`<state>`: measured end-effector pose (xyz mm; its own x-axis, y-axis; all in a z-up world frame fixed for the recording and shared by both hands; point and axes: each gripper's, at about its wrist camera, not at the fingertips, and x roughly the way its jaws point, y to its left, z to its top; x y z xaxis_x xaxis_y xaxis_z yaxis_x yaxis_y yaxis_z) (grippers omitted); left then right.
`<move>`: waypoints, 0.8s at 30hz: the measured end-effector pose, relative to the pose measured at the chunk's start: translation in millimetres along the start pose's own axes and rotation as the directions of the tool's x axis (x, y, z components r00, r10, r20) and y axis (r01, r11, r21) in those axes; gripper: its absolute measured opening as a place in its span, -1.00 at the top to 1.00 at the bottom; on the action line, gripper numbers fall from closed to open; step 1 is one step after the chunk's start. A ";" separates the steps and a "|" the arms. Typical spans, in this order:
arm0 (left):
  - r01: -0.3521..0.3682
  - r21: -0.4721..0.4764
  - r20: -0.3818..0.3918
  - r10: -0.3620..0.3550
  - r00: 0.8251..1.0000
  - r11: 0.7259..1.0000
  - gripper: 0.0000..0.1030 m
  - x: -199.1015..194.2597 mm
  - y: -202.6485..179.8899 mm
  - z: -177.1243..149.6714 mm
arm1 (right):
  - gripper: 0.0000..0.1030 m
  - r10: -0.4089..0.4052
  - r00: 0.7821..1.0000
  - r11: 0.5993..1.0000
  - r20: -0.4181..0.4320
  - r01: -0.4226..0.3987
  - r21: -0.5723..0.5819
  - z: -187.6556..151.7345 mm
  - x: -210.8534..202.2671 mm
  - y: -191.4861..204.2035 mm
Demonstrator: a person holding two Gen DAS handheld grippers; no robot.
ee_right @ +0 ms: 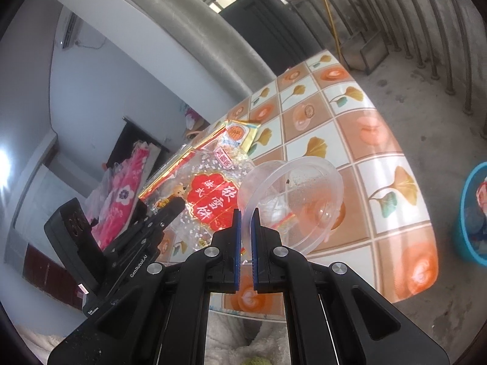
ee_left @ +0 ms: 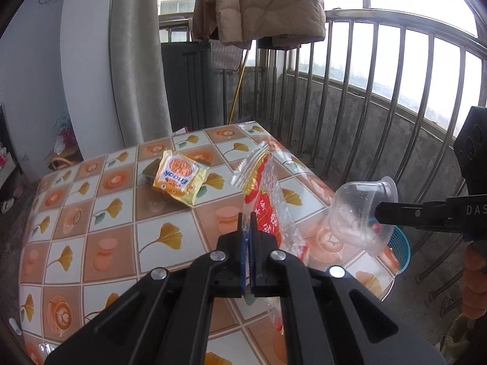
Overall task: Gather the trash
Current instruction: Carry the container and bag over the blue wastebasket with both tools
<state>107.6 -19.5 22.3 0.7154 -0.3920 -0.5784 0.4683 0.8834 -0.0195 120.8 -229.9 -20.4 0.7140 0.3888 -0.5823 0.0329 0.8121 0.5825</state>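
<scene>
In the left wrist view my left gripper (ee_left: 248,217) is shut on a red and clear snack wrapper (ee_left: 264,188), which stands up above the table. To the right, my right gripper (ee_left: 377,213) holds a clear plastic cup (ee_left: 362,213) in the air over the table's edge. The right wrist view shows my right gripper (ee_right: 246,213) shut on the rim of the cup (ee_right: 292,200). The wrapper (ee_right: 210,203) hangs beside it from the left gripper (ee_right: 179,203). A yellow snack packet (ee_left: 179,179) (ee_right: 243,132) lies on the table.
The table (ee_left: 106,213) (ee_right: 380,152) has a tiled orange and white cover. A blue basket (ee_left: 398,249) (ee_right: 474,213) stands on the floor past its right edge. A metal railing (ee_left: 380,91), a grey curtain (ee_left: 137,76) and a hanging jacket (ee_left: 261,3) are behind.
</scene>
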 end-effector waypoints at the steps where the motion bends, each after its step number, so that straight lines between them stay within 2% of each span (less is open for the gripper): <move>1: -0.002 0.008 0.005 0.002 1.000 1.000 0.98 -1.2 -2.8 1.2 | 0.92 0.001 1.000 1.000 0.007 -0.001 0.002 -0.2 -3.3 -1.3; 8: 0.005 0.044 0.019 -0.006 1.000 0.999 0.98 -4.3 -17.9 6.8 | 0.92 0.000 0.999 1.000 0.048 -0.001 0.019 -2.0 -26.0 -12.7; 15: 0.053 0.090 0.045 -0.057 0.997 0.995 0.98 -6.1 -42.4 20.1 | 0.92 -0.033 0.992 0.998 0.125 0.026 0.062 -6.5 -65.9 -31.7; 19: 0.115 0.133 0.057 -0.124 0.991 0.984 0.98 -3.3 -68.1 33.2 | 0.92 -0.083 0.979 0.992 0.189 0.063 0.107 -9.7 -96.6 -49.3; 24: 0.208 0.196 0.032 -0.218 0.975 0.958 0.98 8.5 -105.9 46.7 | 0.92 -0.164 0.945 0.971 0.281 0.104 0.217 -20.9 -143.1 -86.3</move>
<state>88.3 -128.3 57.6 0.6121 -0.5831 -0.5341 0.6993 0.7145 0.0213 1.2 -346.6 0.8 0.8664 0.1115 -0.4868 0.2582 0.7344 0.6277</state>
